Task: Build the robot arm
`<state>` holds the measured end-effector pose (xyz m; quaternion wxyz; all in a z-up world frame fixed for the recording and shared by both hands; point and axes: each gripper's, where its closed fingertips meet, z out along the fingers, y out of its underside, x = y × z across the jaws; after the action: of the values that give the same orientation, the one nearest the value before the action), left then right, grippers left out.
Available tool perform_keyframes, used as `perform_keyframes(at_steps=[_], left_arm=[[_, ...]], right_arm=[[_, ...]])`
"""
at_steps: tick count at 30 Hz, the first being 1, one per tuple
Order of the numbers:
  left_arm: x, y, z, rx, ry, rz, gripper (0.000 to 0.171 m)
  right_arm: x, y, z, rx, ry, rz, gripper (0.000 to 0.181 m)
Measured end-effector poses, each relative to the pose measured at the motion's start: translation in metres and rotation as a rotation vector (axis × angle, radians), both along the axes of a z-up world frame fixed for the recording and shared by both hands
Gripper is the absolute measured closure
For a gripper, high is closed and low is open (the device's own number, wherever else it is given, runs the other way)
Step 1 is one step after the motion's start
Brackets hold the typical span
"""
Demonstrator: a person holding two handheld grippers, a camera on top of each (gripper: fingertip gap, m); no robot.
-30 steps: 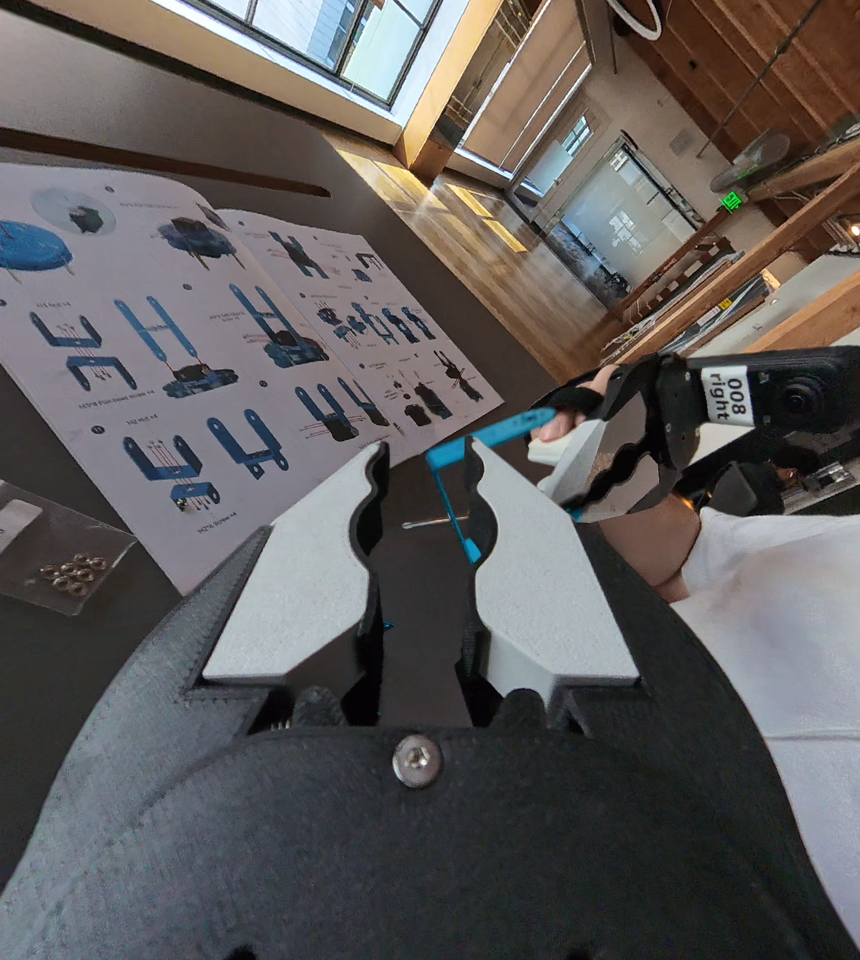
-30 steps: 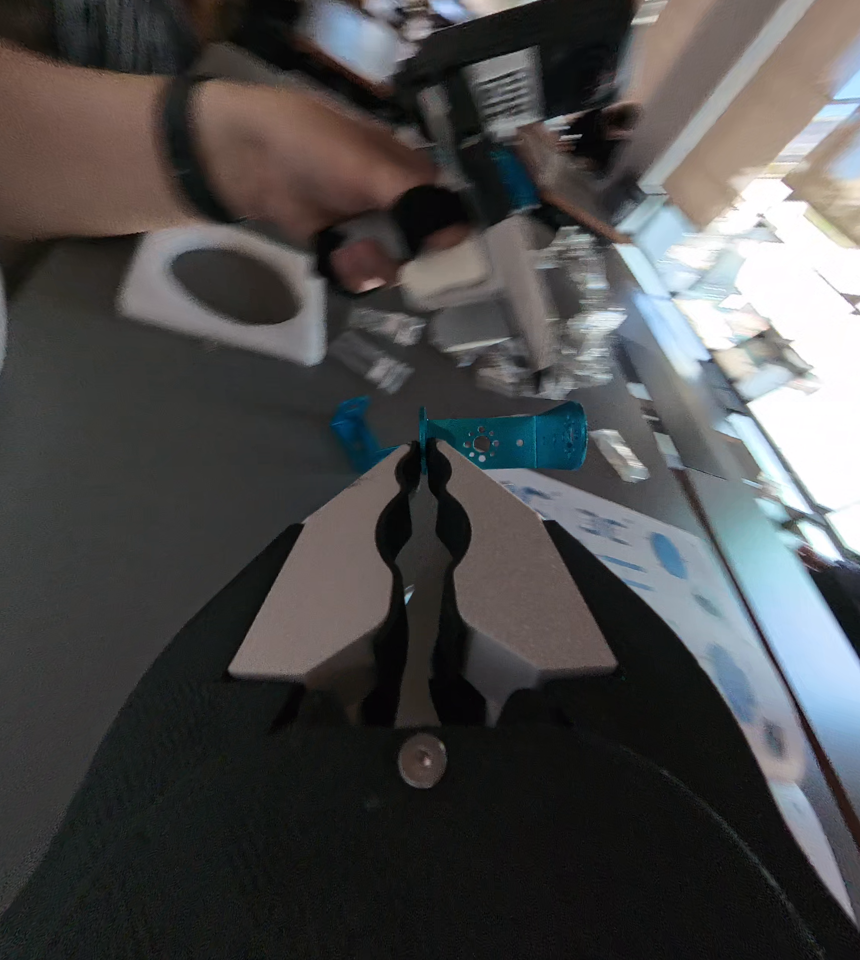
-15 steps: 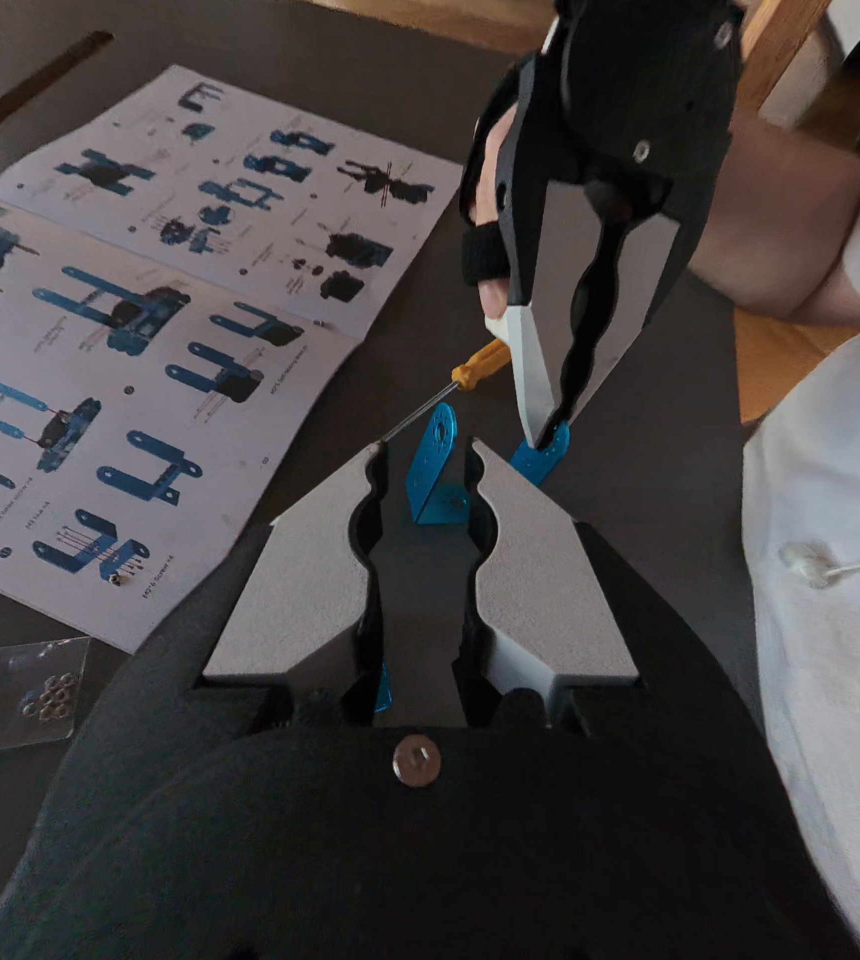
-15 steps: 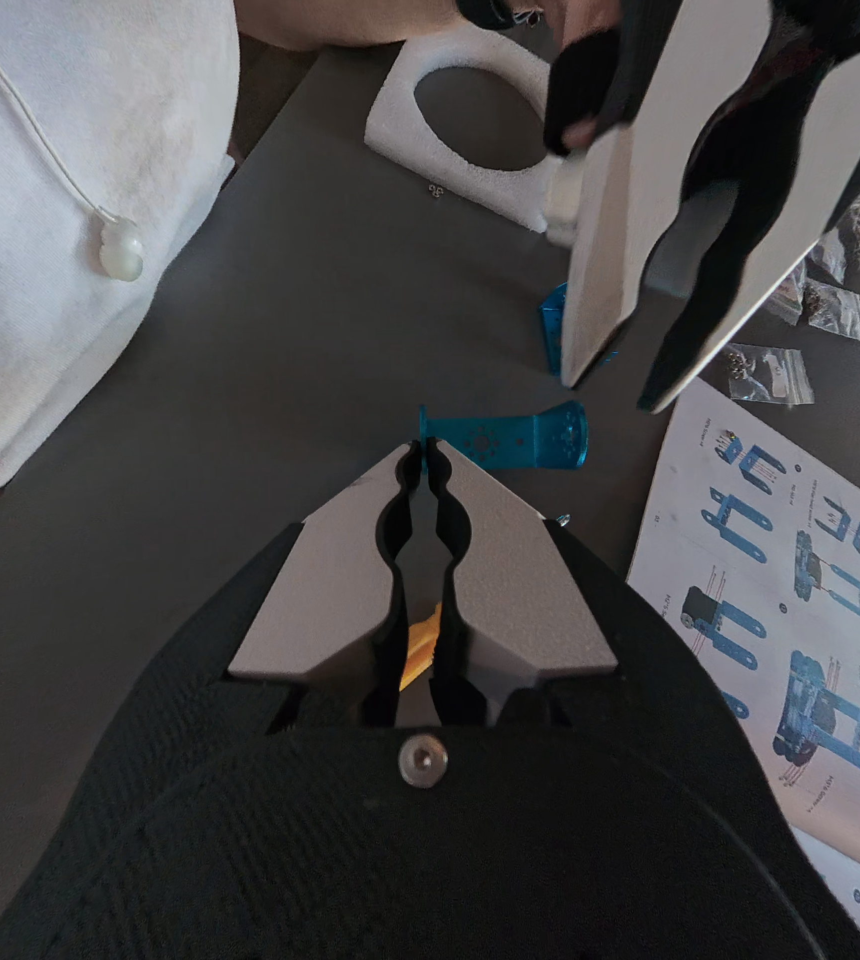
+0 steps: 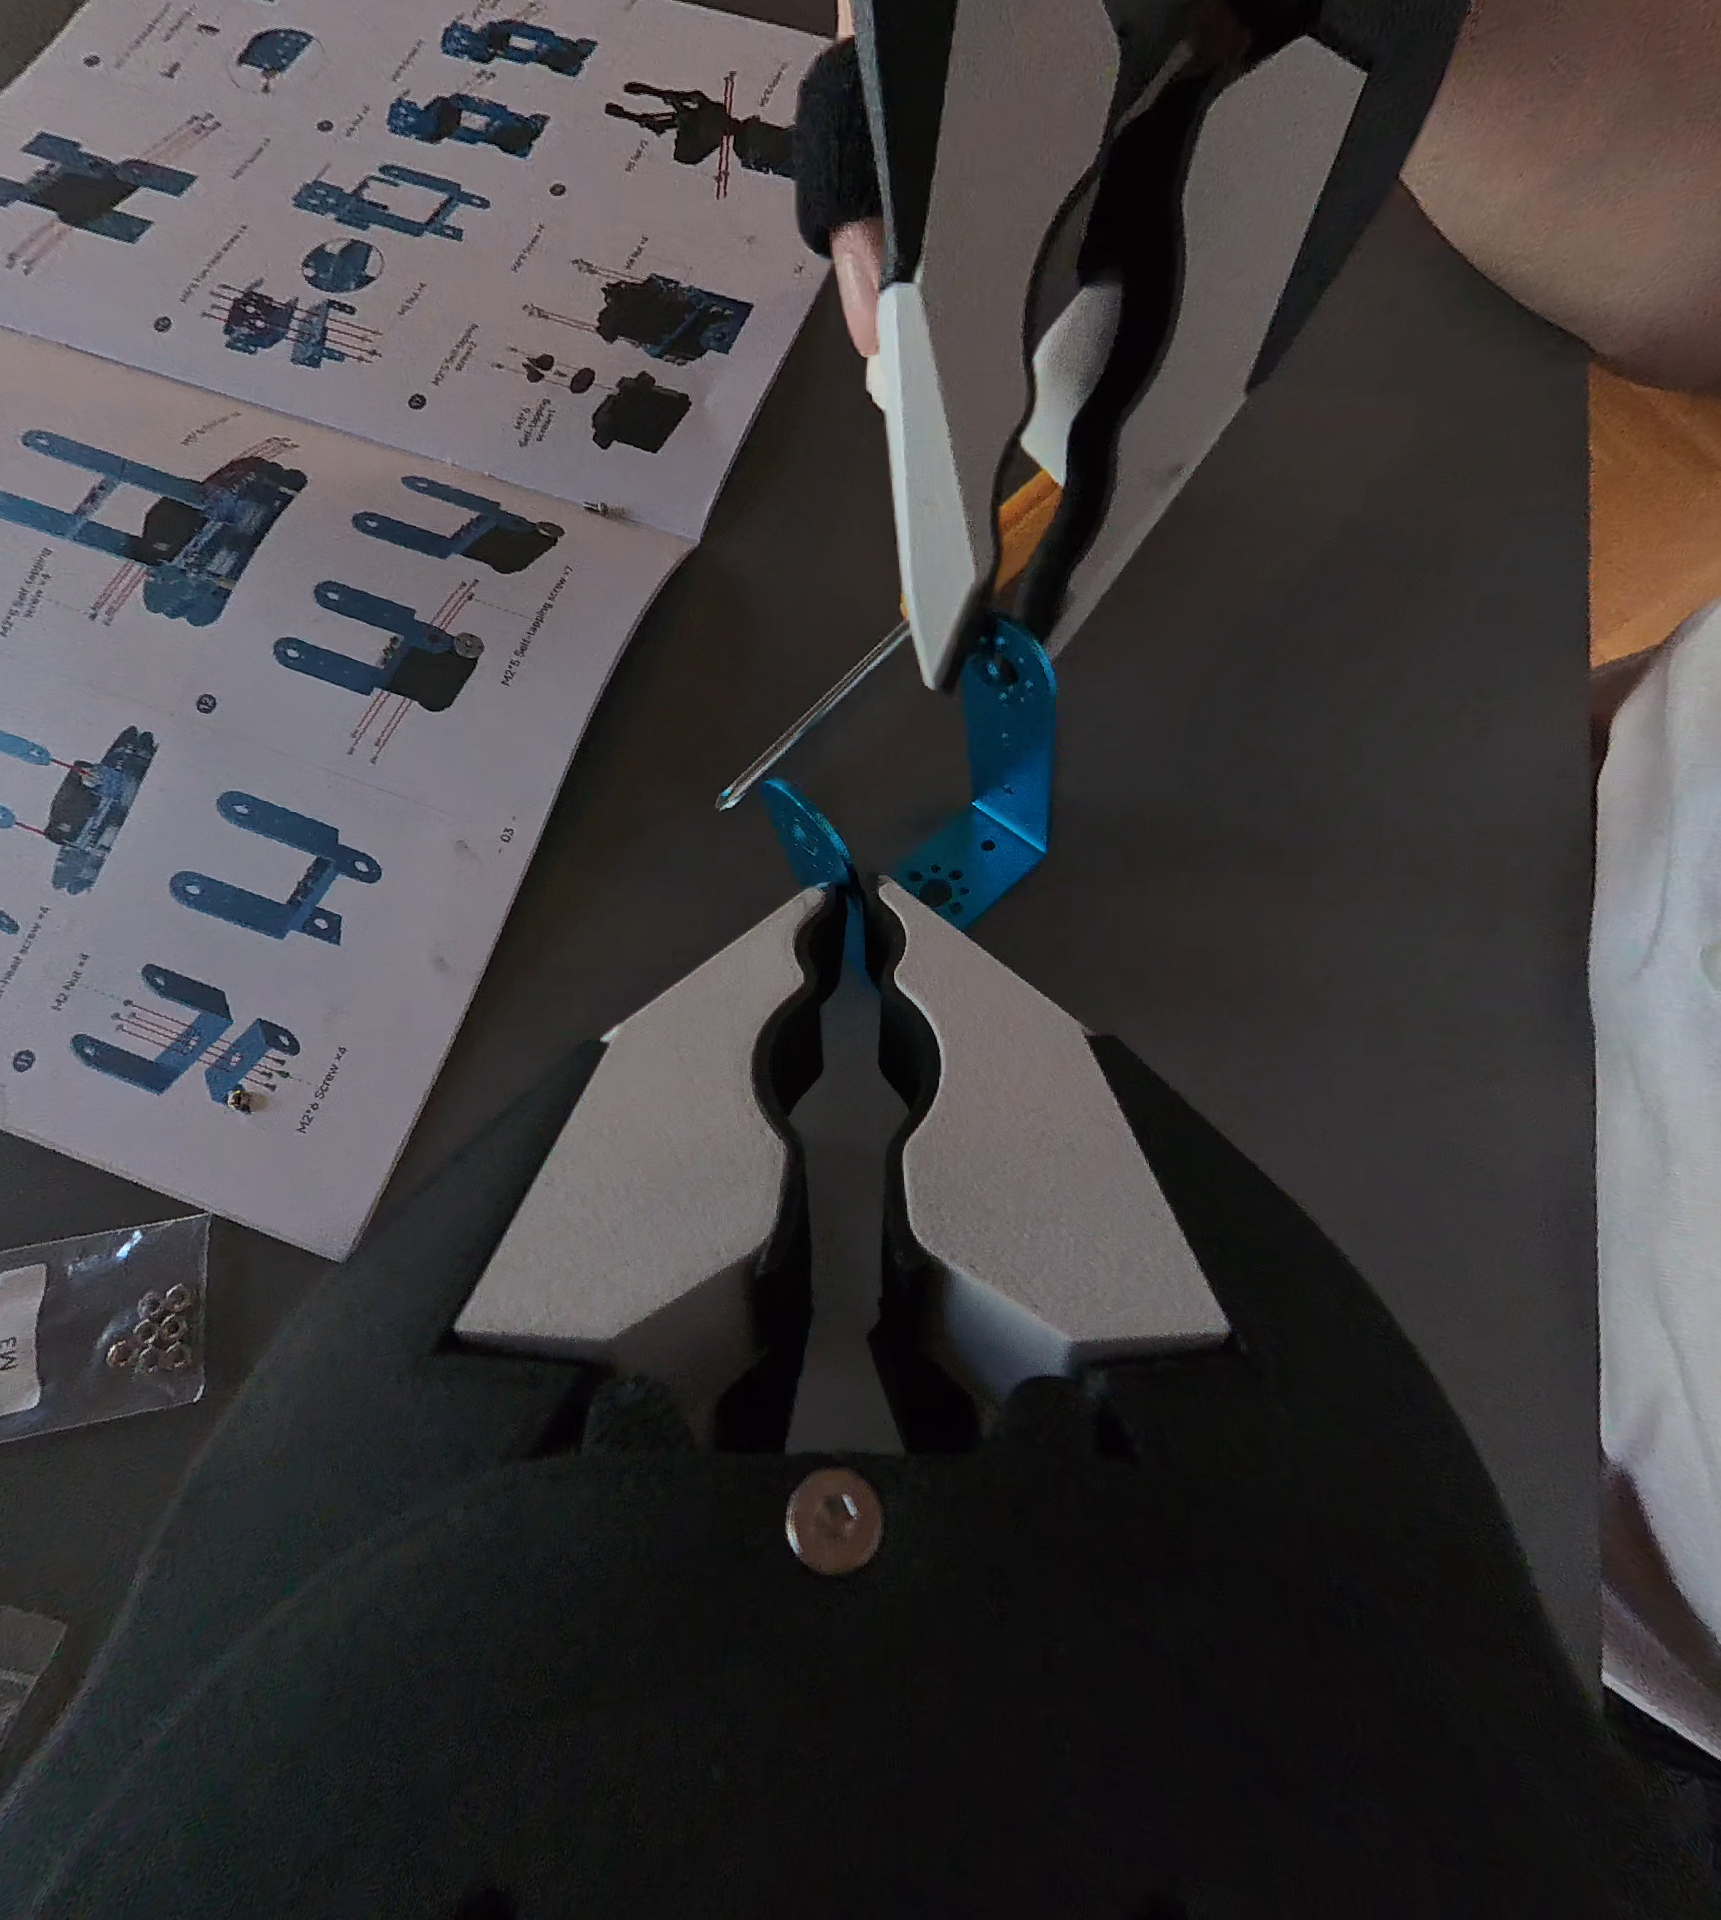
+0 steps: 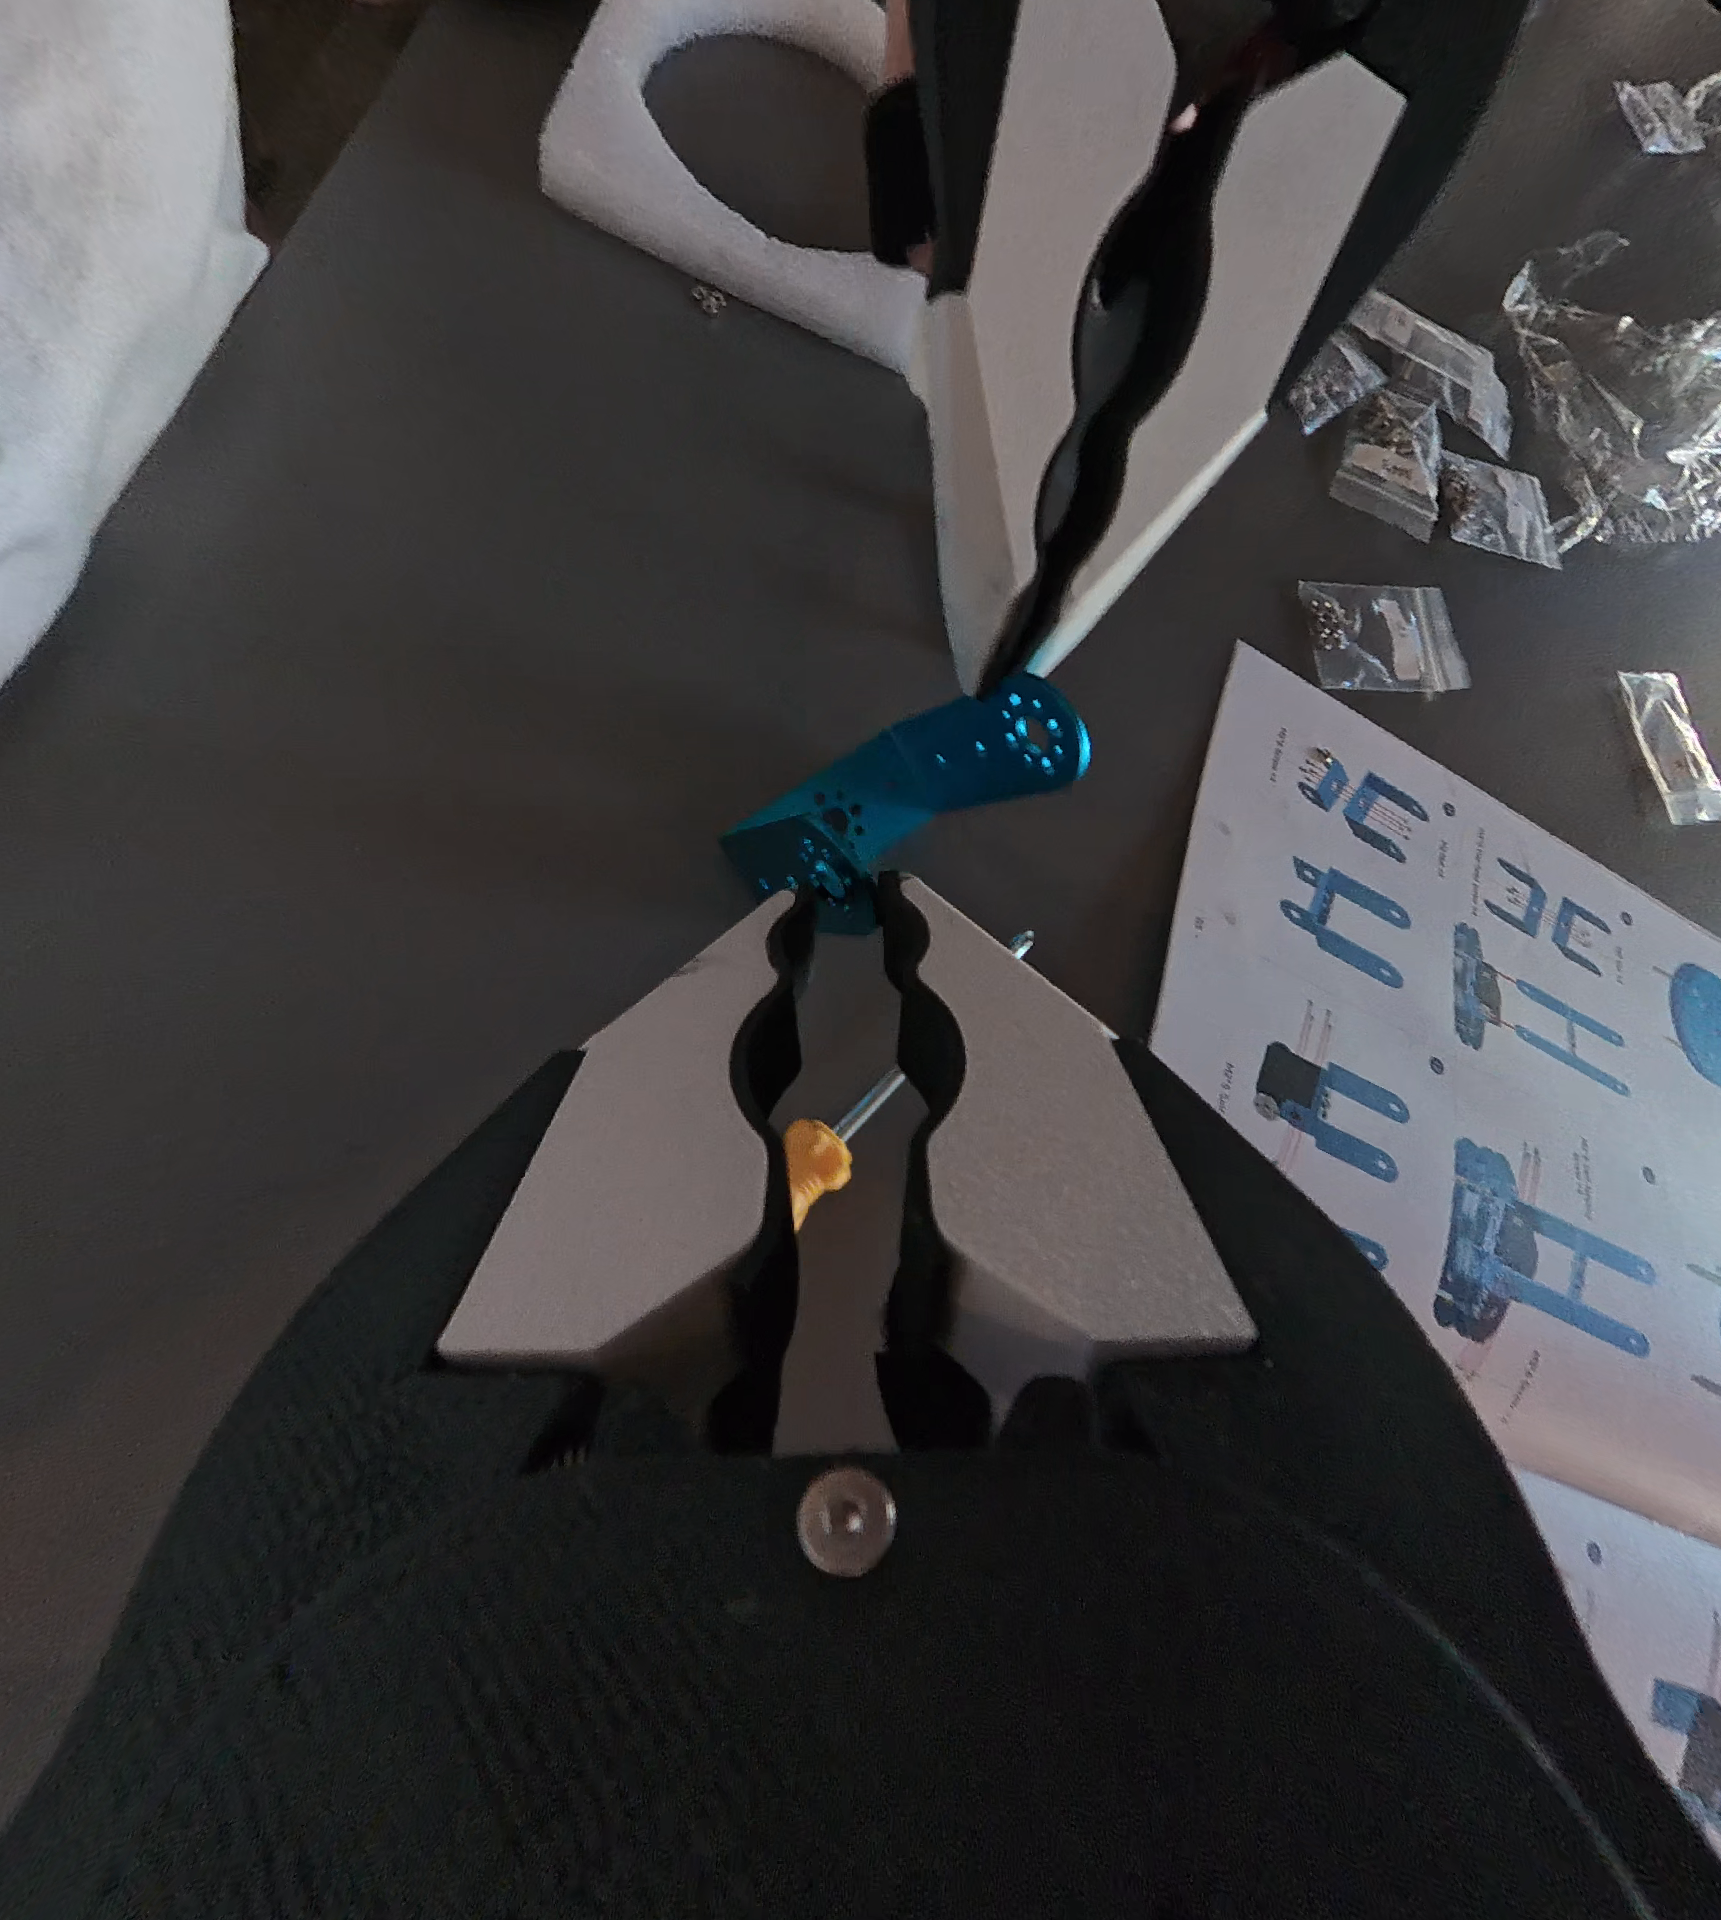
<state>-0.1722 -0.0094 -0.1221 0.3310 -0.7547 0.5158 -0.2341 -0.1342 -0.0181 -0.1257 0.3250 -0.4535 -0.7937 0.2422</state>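
A blue metal bracket (image 5: 1010, 790) with bent arms and rows of holes is held between both grippers, low over the dark table (image 5: 1303, 727). My left gripper (image 5: 851, 899) is shut on one thin arm of it, seen edge-on. My right gripper (image 5: 991, 655) comes down from the top and pinches the other, rounded arm. In the right wrist view my right gripper (image 6: 837, 896) has its tips against the bracket (image 6: 949, 758), and the left gripper (image 6: 991, 681) holds the far end. An orange-handled screwdriver (image 6: 814, 1164) lies on the table under the right fingers; its shaft (image 5: 814, 717) points toward the booklet.
An open instruction booklet (image 5: 212, 623) lies left of the grippers. A small bag of nuts (image 5: 56, 1340) sits near it. A white foam block with a round hole (image 6: 607, 177), several small parts bags (image 6: 1407, 447) and crumpled wrapping (image 6: 1666, 343) lie farther off. A person's white shirt (image 5: 1718, 1039) borders the table. One gripper's finger ends stand about 5 cm off the other's. The orange-handled screwdriver (image 6: 814, 1164) lies around 6 cm away from my right fingertips.
Both grippers have tipped down toward the table and come closer together. My left gripper, open around the bracket before, has shut on one arm. The bracket has turned between the two grippers.
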Motion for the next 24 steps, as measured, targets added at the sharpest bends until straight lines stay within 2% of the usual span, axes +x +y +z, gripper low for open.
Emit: perform_keyframes(at_steps=[4,11,16,19,21,24], left_arm=[[-0.005,-0.006,0.0,-0.033,0.012,-0.02,0.166],[-0.017,-0.009,0.024,-0.044,-0.084,-0.021,0.161],[-0.031,0.005,0.06,0.031,-0.228,0.06,0.163],[-0.046,0.015,0.084,0.094,-0.295,0.146,0.163],[-0.059,0.017,0.103,0.134,-0.319,0.232,0.161],[-0.077,0.0,0.124,0.172,-0.335,0.303,0.16]], right_arm=[[0.008,0.018,-0.011,0.037,-0.058,-0.071,0.169],[0.009,0.017,-0.009,-0.062,-0.058,-0.108,0.165],[0.009,0.017,-0.016,-0.211,-0.083,-0.169,0.154],[-0.001,0.009,0.001,-0.316,0.008,-0.202,0.137],[-0.005,0.005,0.01,-0.335,0.016,-0.28,0.116],[-0.012,-0.005,0.021,-0.317,0.117,-0.476,0.113]])
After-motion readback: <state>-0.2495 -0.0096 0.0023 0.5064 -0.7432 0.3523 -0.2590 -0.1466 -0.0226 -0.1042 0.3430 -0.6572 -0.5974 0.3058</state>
